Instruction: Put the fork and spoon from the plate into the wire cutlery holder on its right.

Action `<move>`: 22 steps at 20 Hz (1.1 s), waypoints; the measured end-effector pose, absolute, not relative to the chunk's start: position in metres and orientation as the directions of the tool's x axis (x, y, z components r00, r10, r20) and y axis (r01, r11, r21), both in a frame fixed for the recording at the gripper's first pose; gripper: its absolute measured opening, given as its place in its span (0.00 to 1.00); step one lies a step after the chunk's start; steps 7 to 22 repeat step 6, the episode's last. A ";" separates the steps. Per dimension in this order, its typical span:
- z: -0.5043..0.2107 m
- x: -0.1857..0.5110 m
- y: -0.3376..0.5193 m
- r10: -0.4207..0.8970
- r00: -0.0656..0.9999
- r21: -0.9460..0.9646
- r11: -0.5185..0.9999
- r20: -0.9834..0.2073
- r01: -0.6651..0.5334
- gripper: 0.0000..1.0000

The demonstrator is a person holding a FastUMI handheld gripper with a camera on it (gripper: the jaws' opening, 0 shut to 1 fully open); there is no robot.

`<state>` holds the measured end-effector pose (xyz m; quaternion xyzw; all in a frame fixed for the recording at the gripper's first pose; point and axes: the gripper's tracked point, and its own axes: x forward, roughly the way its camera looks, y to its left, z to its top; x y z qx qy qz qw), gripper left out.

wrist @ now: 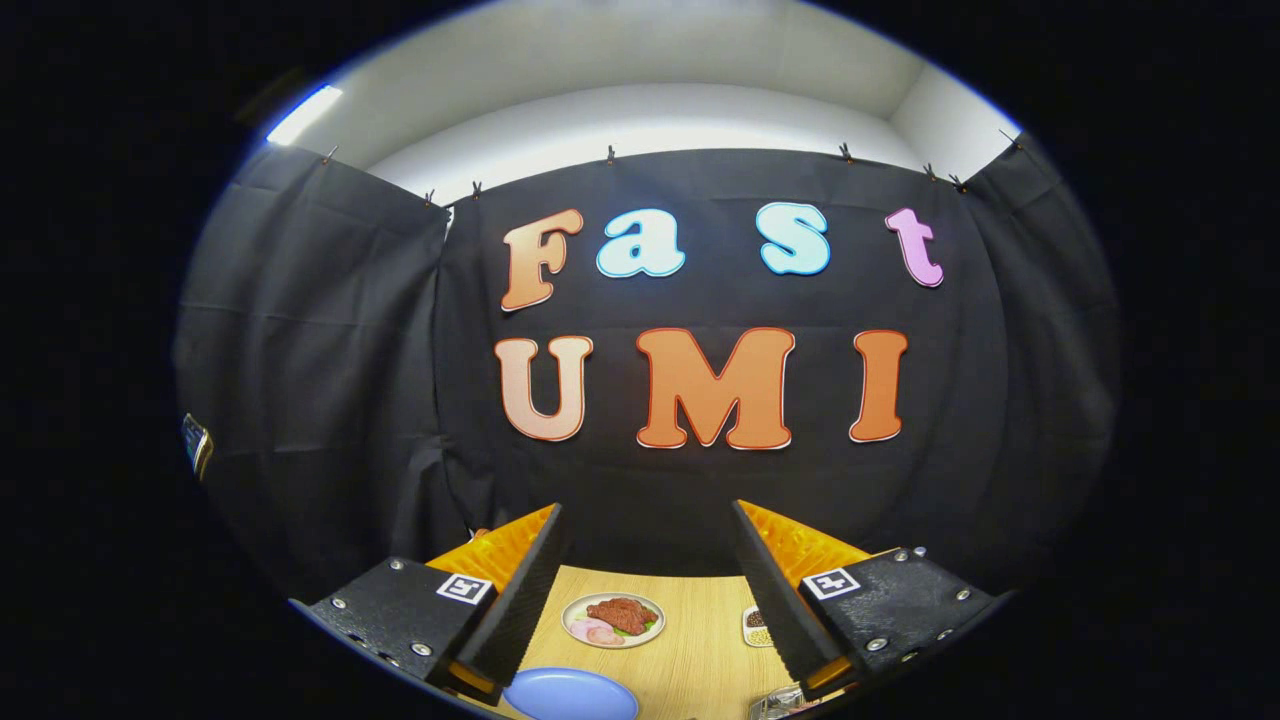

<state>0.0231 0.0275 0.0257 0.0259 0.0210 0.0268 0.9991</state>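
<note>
The hand-held gripper (650, 590) is wide open and holds nothing. It hangs high above the wooden surface (690, 650). A blue plate (570, 695) lies just under the fingers; the fork and spoon cannot be seen on it. Beyond the blue plate sits a dish of food (613, 620). A bit of wire, maybe the cutlery holder (780, 703), peeks out right of the blue plate. Cutlery is likely light, stiff and slippery, so grabbing the handle's middle looks best.

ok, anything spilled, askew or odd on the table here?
Nothing stands out. The food plate and blue plate sit flat on the wooden table, nothing spilled. The gripper is open, holding nothing.
</note>
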 end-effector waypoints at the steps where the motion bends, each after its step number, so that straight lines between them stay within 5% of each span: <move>1: 0.024 0.022 0.028 0.054 0.998 0.049 0.997 -0.042 -0.052 0.97; 22: 0.019 0.021 0.032 0.061 0.996 0.035 0.998 -0.058 -0.059 0.97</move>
